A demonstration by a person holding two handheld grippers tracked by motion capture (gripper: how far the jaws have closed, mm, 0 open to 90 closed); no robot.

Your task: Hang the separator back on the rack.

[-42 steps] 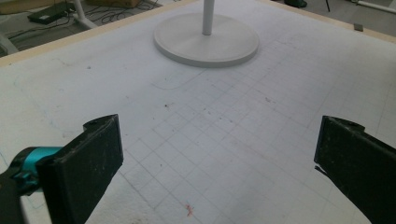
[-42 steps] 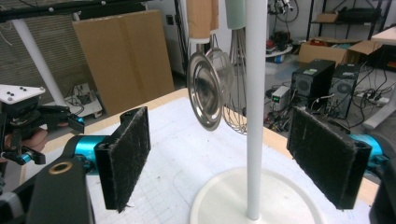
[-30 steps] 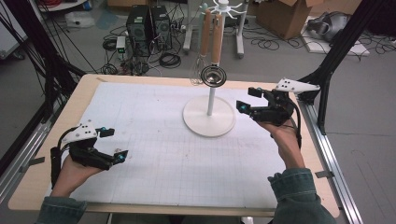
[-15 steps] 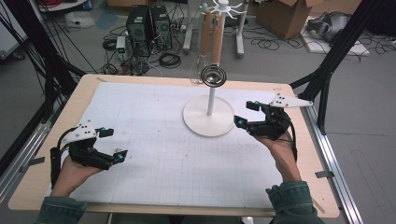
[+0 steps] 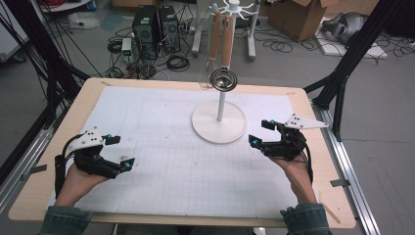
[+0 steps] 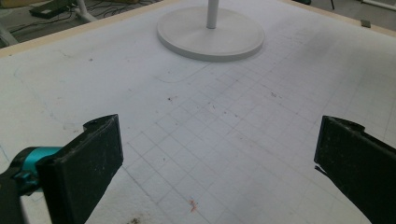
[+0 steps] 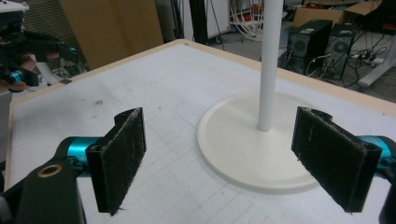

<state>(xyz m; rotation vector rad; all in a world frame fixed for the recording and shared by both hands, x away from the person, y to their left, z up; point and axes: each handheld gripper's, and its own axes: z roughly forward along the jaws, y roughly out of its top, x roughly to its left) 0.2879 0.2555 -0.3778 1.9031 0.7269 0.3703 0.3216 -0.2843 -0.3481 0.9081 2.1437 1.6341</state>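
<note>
Both claws are spread apart and hold nothing: the left claw (image 5: 119, 150) near the tabletop's (image 5: 161, 127) left edge, the right claw (image 5: 261, 132) just beside the white stand (image 5: 219, 122) toward the far right. Its hanging utensils (image 5: 221, 49) look untouched; grasping remains.

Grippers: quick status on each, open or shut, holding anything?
Left gripper: open, holding nothing, over the white mat.
Right gripper: open, holding nothing, facing the white stand.
</note>
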